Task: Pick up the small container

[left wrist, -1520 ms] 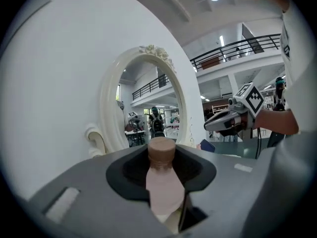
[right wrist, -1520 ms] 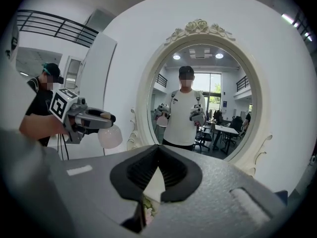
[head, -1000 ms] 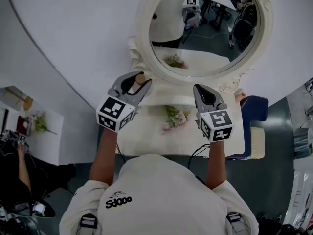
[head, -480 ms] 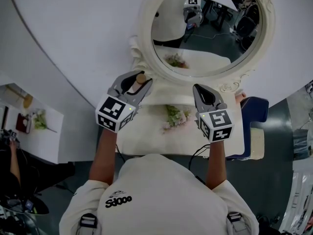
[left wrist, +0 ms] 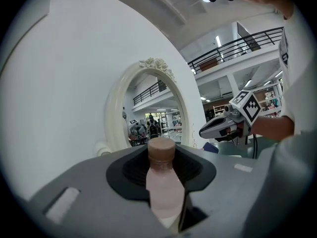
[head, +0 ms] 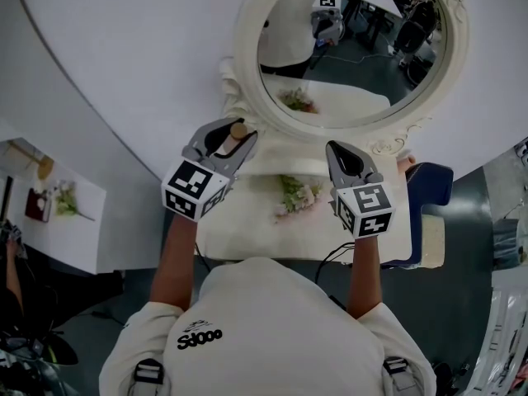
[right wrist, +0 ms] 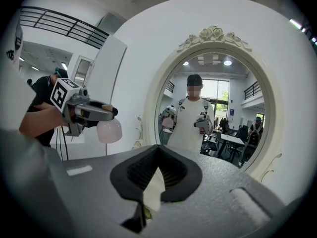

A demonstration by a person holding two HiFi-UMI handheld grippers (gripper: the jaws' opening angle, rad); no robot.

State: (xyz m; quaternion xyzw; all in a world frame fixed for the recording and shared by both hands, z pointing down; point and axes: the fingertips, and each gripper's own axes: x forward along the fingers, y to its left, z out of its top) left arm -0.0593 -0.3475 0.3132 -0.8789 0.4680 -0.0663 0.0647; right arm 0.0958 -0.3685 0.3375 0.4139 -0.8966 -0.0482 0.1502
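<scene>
Well, almost nothing shifts over the last second: my left gripper point(head: 235, 136) stays raised over the table's point(head: 247, 225) far left corner. Its jaws are partly closed and clamped on the small container point(left wrist: 161, 185), a pale pink bottle with a brown cap, which stands upright between the pads and hangs clear of the table. The flower sprig point(head: 295, 195) lies where it was mid-table. To its right, my right gripper point(head: 334, 149) keeps hovering before the oval mirror point(head: 245, 64), jaws together and empty. With the hold this steady, I judge the pick-up essentially done.
</scene>
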